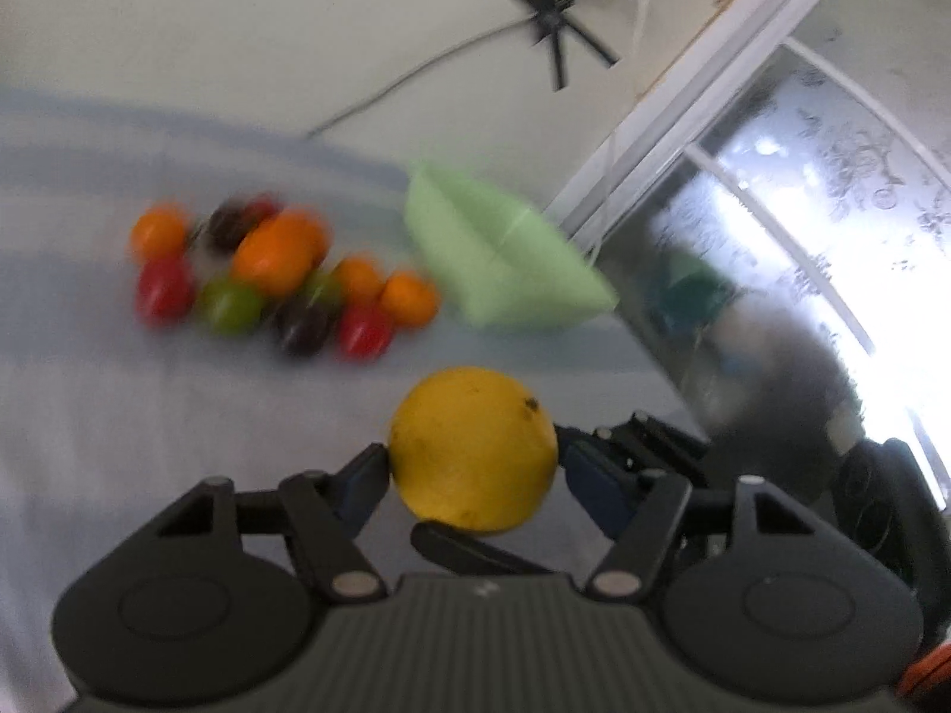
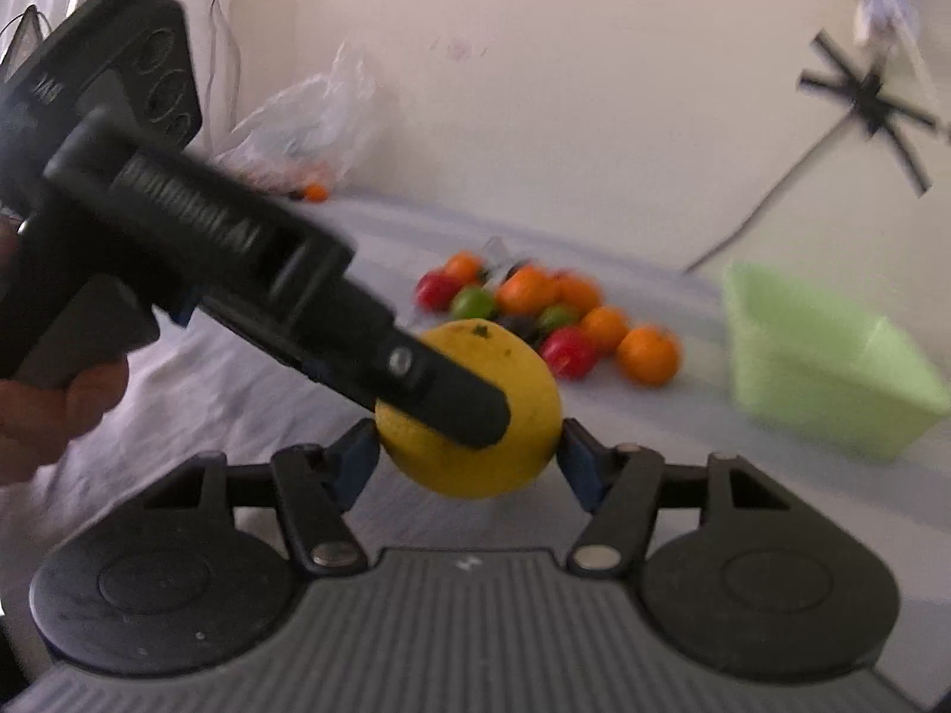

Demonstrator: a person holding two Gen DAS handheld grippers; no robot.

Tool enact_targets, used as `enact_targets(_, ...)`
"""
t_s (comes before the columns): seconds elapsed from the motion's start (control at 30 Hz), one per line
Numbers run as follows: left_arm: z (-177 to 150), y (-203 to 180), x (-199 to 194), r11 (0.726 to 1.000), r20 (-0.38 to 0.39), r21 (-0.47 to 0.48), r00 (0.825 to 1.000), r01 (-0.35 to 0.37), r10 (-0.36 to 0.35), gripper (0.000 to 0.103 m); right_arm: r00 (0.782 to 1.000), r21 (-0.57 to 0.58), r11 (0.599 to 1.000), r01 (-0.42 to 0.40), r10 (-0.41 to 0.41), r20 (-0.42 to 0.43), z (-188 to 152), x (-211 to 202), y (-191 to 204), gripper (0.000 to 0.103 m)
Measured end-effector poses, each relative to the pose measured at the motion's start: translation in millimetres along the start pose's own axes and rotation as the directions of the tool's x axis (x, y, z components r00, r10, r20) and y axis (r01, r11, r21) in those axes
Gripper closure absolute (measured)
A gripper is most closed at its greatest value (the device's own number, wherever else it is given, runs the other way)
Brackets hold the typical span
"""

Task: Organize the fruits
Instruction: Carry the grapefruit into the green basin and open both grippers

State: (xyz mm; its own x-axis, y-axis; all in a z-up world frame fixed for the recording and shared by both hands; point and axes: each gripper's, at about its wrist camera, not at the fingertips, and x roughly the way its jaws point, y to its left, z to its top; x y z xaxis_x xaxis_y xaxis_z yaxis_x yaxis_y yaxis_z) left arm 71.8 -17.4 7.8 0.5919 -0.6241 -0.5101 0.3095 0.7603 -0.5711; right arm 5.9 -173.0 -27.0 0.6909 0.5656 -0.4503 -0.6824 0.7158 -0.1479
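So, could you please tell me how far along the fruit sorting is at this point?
Nothing looks sorted yet: no fruit shows in the green basket, though its inside is only partly visible. In hand is one yellow citrus, with both the left claw and the right claw closed on it. Left to do: the pile of small fruits lying on the cloth.

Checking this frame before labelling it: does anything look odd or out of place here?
Yes: both grippers are on the same yellow citrus fruit. The left gripper and right gripper each have pads at its sides, like a handover. The green bin looks empty.
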Motion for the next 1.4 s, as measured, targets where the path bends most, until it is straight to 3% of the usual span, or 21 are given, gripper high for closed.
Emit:
enact_targets(0.17,62,-33,41,0.991,0.037,0.136,0.999,0.002,-0.007,0.037,0.99,0.055,0.992,0.117,-0.12,0.072,24,2,-43,0.036)
enact_targets(0.37,118,-54,115,0.98,0.023,0.199,1.0,0.006,-0.011,0.037,0.963,0.154,0.957,0.245,-0.259,0.078,44,29,-117,0.036)
enact_targets(0.57,132,-47,178,0.982,-0.038,0.188,0.999,-0.024,0.032,0.037,0.953,0.199,0.933,0.299,-0.301,-0.021,40,67,-174,0.036)
enact_targets(0.73,130,-46,190,0.984,-0.022,0.17,0.998,-0.047,0.052,0.036,0.947,0.218,0.922,0.32,-0.316,-0.055,33,83,-186,0.034)
enact_targets(0.87,135,-52,160,0.983,0.033,0.178,0.999,-0.035,0.03,0.036,0.939,0.218,0.915,0.339,-0.343,-0.019,36,74,-186,0.034)
enact_targets(0.97,142,-47,103,0.984,0.12,0.176,0.993,-0.013,-0.008,0.036,0.928,0.201,0.914,0.351,-0.369,0.056,43,51,-176,0.034)
enact_targets(1.03,144,-36,55,0.986,0.192,0.163,0.981,-0.035,0.003,0.034,0.92,0.221,0.912,0.346,-0.376,0.113,46,30,-168,0.035)
enact_targets(1.13,134,-11,-11,0.985,0.283,0.122,0.956,-0.122,0.084,0.034,0.922,0.256,0.922,0.292,-0.342,0.181,47,3,-154,0.04)
enact_targets(1.27,95,23,-62,0.963,0.325,0.05,0.916,-0.266,0.237,0.034,0.942,0.249,0.944,0.219,-0.271,0.199,48,-6,-129,0.063)
enact_targets(1.4,53,54,-71,0.961,0.278,-0.024,0.921,-0.277,0.272,0.034,0.977,0.222,0.966,0.13,-0.164,0.14,40,9,-95,0.073)
